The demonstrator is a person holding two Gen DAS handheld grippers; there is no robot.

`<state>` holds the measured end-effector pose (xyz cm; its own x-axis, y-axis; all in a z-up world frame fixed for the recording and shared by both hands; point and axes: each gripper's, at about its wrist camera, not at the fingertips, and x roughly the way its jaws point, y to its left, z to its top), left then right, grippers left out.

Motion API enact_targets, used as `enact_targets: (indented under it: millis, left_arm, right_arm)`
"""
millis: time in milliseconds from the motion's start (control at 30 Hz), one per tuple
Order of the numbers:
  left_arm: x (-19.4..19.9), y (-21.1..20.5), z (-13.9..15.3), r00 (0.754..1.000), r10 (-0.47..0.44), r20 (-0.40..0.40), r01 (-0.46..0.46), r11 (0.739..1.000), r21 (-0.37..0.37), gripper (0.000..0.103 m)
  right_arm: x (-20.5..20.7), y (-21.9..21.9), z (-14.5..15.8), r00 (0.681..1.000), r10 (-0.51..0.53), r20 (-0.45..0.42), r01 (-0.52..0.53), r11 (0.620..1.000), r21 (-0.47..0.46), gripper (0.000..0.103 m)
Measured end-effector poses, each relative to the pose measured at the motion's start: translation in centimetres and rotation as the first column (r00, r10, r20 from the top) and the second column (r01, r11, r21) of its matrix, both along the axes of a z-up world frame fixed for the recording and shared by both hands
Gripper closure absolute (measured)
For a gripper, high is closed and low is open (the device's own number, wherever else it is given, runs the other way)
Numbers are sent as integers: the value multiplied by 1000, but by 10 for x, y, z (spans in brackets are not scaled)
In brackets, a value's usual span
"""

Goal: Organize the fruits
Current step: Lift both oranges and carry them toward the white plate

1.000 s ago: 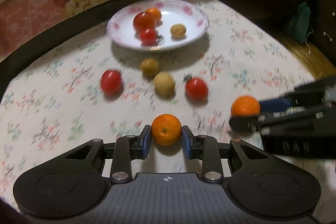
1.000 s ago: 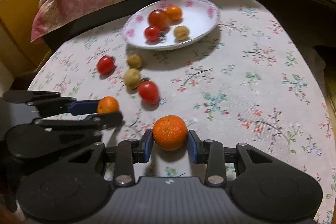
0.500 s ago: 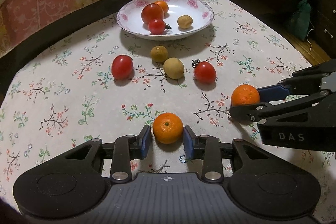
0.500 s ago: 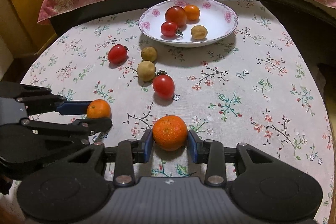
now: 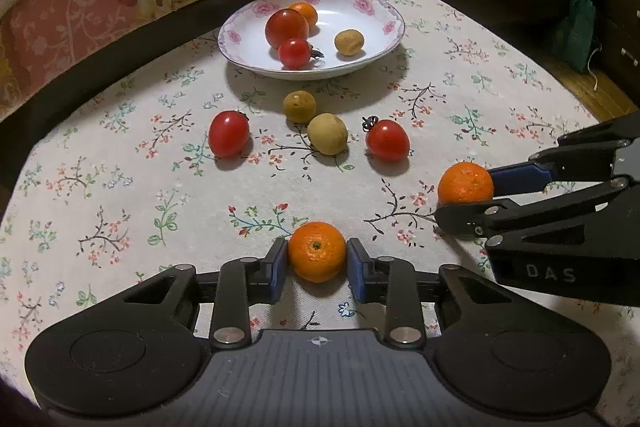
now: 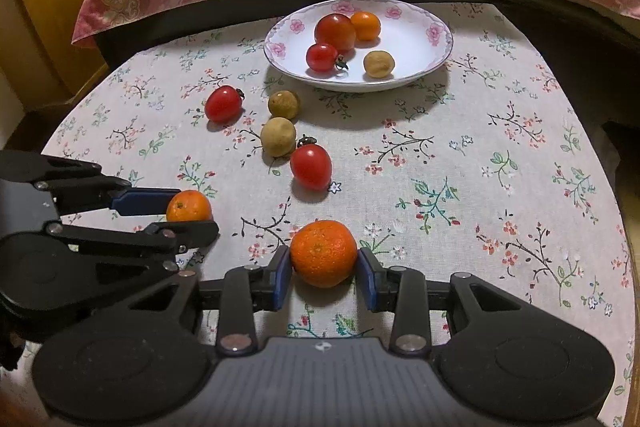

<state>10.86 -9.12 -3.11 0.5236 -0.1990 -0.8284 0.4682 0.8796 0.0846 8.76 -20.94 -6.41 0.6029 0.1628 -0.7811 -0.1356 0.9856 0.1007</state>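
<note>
Two tongs, each clenching one orange: left tongs (image 5: 317,255) having just been closing on the smaller orange (image 5: 317,251), right tongs (image 6: 323,259) gripping the bigger orange (image 6: 323,253). Both resting low on the tabletop (image 6: 500,167), facing the plate (image 6: 434,65) straight ahead, lying slightly nearer to the right tongs.

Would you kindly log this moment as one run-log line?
left gripper: shut on small orange mandarin | right gripper: shut on larger orange mandarin | white floral plate: four fruits | cloth: four loose

plate's orange (image 5: 305,13) partly hidden
</note>
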Motion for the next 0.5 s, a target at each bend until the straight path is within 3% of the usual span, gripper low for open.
enact_targets:
  millis: [500]
  left_arm:
    - [-1, -2, 3, 1000, 31, -5, -30, 998, 63, 65]
  right_arm:
    - [1, 12, 7, 1000, 14, 12, -13, 1000, -13, 74]
